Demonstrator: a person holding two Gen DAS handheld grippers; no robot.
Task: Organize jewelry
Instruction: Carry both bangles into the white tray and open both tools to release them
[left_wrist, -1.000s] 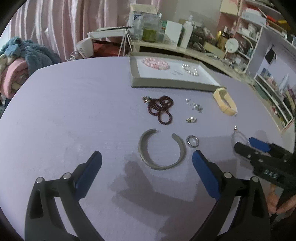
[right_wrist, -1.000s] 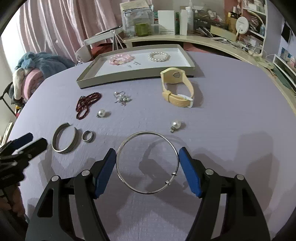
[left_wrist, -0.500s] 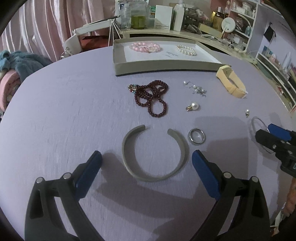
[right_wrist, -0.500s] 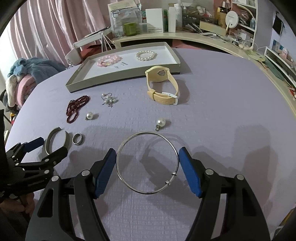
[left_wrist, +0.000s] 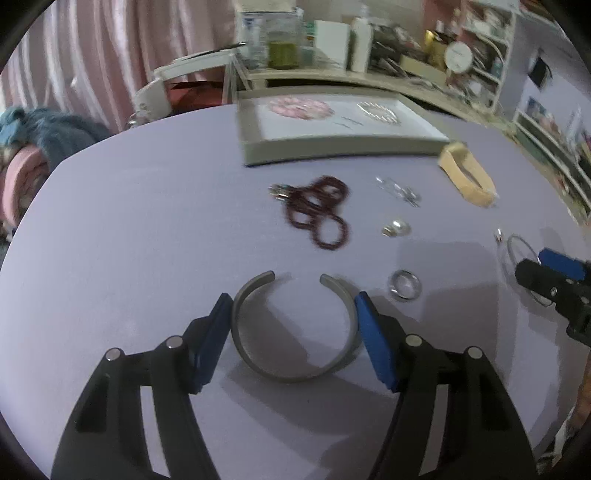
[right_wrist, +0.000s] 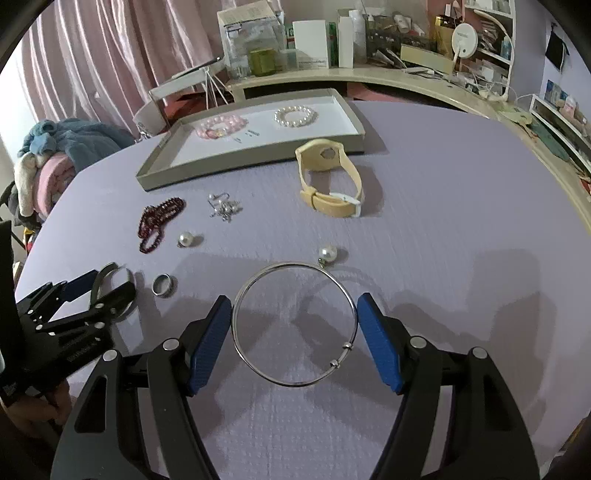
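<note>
My left gripper (left_wrist: 293, 332) has its blue pads on both sides of a grey open cuff bangle (left_wrist: 295, 328) lying on the purple table; the pads look in contact with it. My right gripper (right_wrist: 294, 336) holds a thin silver wire bangle (right_wrist: 295, 325) between its pads. The grey jewelry tray (right_wrist: 243, 162) at the back holds a pink bead bracelet (right_wrist: 221, 125) and a white pearl bracelet (right_wrist: 295, 115).
On the table lie a dark red bead necklace (left_wrist: 317, 214), a silver ring (left_wrist: 405, 285), small earrings (right_wrist: 223, 208), two pearl pendants (right_wrist: 185, 239), (right_wrist: 327, 253) and a cream watch (right_wrist: 328, 181). A cluttered desk and shelves stand behind.
My left gripper has moved forward over the grey cuff and narrowed until its pads flank it. The right gripper keeps the wire bangle and has shifted slightly.
</note>
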